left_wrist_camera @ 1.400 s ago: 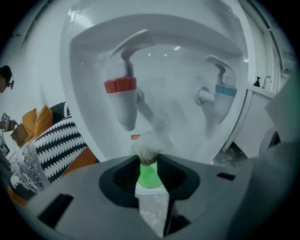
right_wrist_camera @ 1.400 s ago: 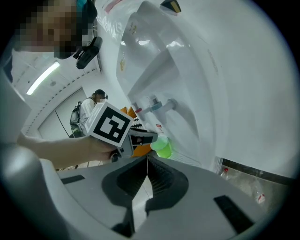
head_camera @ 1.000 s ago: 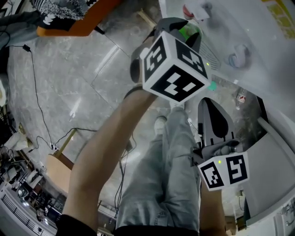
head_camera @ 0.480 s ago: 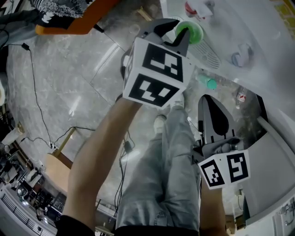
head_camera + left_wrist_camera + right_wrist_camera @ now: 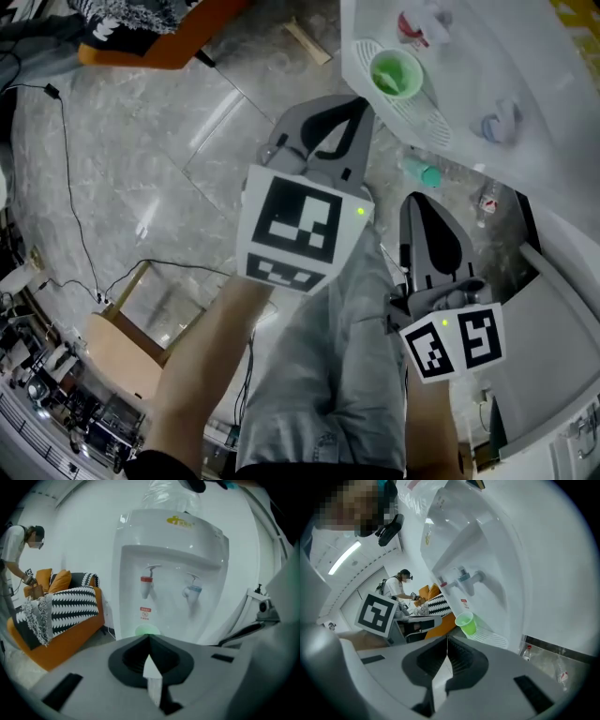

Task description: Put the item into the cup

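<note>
A green cup (image 5: 396,73) stands upright on the white drip tray (image 5: 419,114) of a water dispenser, under its taps. My left gripper (image 5: 352,105) hangs just short of the cup, a little below and left of it in the head view, jaws shut with nothing between them. In the left gripper view only the cup's rim (image 5: 147,630) shows above the shut left gripper (image 5: 149,638). My right gripper (image 5: 418,201) is lower and nearer to me, also shut and empty. From the right gripper (image 5: 447,637) the cup (image 5: 466,623) lies ahead on the tray. What the cup holds I cannot make out.
The white water dispenser (image 5: 173,559) has a red tap (image 5: 146,585) and a blue tap (image 5: 192,592). A bottle with a green cap (image 5: 419,172) lies on the floor by its base. An orange sofa (image 5: 61,625) and a person (image 5: 14,550) are at the left; a wooden stool (image 5: 122,347) and cables are behind.
My left gripper has drawn back from the green cup, which earlier stood between its open jaws, and has shut. The cup now stands free on the tray. The right gripper has stayed put.
</note>
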Demonstrator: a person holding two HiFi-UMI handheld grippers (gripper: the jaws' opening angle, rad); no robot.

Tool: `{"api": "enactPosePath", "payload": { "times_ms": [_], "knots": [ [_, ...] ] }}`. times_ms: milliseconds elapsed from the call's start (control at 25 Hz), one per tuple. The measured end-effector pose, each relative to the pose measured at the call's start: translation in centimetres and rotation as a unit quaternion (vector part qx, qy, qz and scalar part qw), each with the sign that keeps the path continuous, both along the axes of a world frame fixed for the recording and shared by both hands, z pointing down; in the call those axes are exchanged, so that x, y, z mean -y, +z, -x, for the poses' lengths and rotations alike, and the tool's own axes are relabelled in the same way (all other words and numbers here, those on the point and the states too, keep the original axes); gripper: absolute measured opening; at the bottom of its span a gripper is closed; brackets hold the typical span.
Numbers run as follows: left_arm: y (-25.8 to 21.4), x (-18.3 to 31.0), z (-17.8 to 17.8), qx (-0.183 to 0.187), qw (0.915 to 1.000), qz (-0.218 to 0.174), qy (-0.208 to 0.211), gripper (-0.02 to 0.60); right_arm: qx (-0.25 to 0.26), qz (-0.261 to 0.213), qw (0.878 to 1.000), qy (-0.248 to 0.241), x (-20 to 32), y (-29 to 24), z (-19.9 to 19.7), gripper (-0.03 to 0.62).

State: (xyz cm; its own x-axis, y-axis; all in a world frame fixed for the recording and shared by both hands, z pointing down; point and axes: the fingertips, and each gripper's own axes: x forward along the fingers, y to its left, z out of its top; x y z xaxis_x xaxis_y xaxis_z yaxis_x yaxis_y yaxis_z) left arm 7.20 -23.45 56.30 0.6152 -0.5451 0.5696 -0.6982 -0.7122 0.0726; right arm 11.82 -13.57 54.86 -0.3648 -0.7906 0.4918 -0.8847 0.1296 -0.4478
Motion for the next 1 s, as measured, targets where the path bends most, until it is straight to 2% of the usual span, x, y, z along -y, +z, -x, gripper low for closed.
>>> {"api": "enactPosePath", "payload": {
  "times_ms": [120, 200, 360, 640, 800, 1000],
  "knots": [
    [-0.6, -1.7, 0.7, 0.018, 0.9996, -0.023, 0.004, 0.014, -0.003, -0.006, 1.0, -0.006, 0.0, -0.4, 0.6, 0.012],
    [-0.6, -3.4, 1.3, 0.025, 0.9995, -0.02, 0.006, 0.014, -0.005, -0.007, 1.0, -0.006, -0.4, -0.7, 1.0, 0.012],
    [-2.1, -5.7, 2.5, 0.001, 0.9998, -0.018, 0.004, 0.014, -0.017, -0.017, 1.0, -0.019, -1.0, -1.3, 2.6, 0.012],
    [-4.1, -11.4, 5.4, 0.005, 0.9998, -0.017, -0.012, 0.014, -0.044, -0.025, 0.997, -0.055, -3.1, -1.3, 5.4, 0.012],
    [-5.2, -14.9, 9.0, 0.034, 0.9988, -0.025, -0.025, 0.014, -0.072, -0.04, 0.991, -0.106, -5.1, -2.8, 8.1, 0.012],
    [-8.3, -18.5, 12.3, 0.022, 0.9977, -0.024, -0.059, 0.014, -0.088, -0.053, 0.984, -0.148, -7.4, -6.2, 10.8, 0.012]
  ]
}}
